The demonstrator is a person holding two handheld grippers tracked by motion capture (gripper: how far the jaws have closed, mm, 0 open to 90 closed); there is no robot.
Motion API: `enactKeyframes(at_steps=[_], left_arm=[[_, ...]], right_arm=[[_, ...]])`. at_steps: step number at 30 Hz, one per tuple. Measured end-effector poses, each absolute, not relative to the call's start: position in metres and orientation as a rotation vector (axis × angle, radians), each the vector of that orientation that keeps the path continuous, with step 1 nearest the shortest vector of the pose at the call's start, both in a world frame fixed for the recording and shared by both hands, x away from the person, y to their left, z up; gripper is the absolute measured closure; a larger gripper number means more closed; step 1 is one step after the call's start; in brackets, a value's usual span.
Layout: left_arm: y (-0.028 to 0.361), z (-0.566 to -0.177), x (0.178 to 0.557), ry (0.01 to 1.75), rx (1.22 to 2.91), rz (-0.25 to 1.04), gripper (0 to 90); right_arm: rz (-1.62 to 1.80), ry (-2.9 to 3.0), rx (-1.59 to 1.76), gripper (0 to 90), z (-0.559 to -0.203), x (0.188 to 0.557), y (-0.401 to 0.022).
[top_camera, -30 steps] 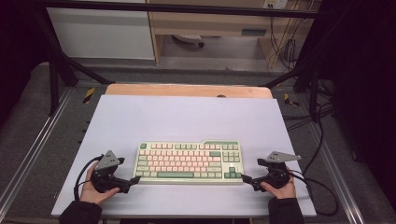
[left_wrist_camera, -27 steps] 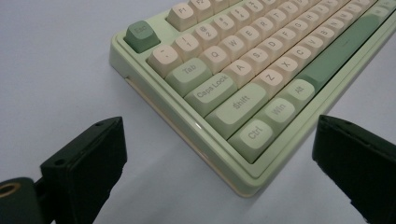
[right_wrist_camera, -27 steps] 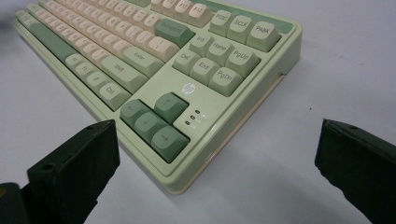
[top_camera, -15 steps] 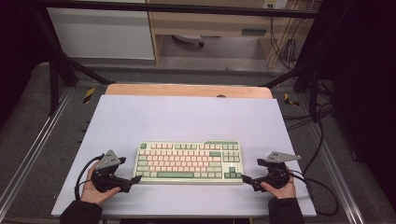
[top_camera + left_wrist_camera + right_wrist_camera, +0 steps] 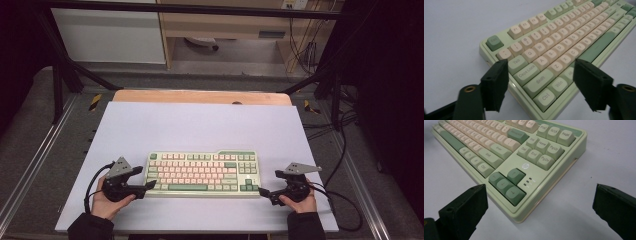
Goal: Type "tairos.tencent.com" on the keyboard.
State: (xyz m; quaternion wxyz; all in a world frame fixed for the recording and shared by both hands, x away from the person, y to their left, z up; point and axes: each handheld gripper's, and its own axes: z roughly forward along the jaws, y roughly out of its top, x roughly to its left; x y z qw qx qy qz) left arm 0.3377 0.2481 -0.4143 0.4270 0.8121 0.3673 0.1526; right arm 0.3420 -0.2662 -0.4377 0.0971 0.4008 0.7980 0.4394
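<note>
A glossy green-and-cream plastic mechanical keyboard (image 5: pixel 202 174) lies flat on the matte white bench (image 5: pixel 200 125); left tongs (image 5: pixel 541 87) and right tongs (image 5: pixel 539 212) both gape at its near corners.

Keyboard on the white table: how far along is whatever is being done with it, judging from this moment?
Early stage. Done: both hand-held grippers are placed at the keyboard ends, the left hand-held gripper straddling its Ctrl corner, the right hand-held gripper facing its arrow-key corner. In hand: nothing; both are open. Left: closing on the keyboard and any move; it lies flat on the table.
</note>
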Motion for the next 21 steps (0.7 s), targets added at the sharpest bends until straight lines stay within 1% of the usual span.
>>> enactKeyframes(at_steps=[11,17,21], left_arm=[[0.238,-0.408,0.343,0.934,2.007,0.366,56.7],[0.229,-0.402,0.347,0.924,1.999,0.372,65.7],[0.216,-0.398,0.351,0.899,2.000,0.370,70.4]], right_arm=[[1.301,2.362,1.189,0.3,-0.438,0.342,-0.266],[1.299,2.363,1.190,0.4,-0.438,0.342,-0.266],[1.297,2.364,1.191,0.4,-0.438,0.342,-0.266]])
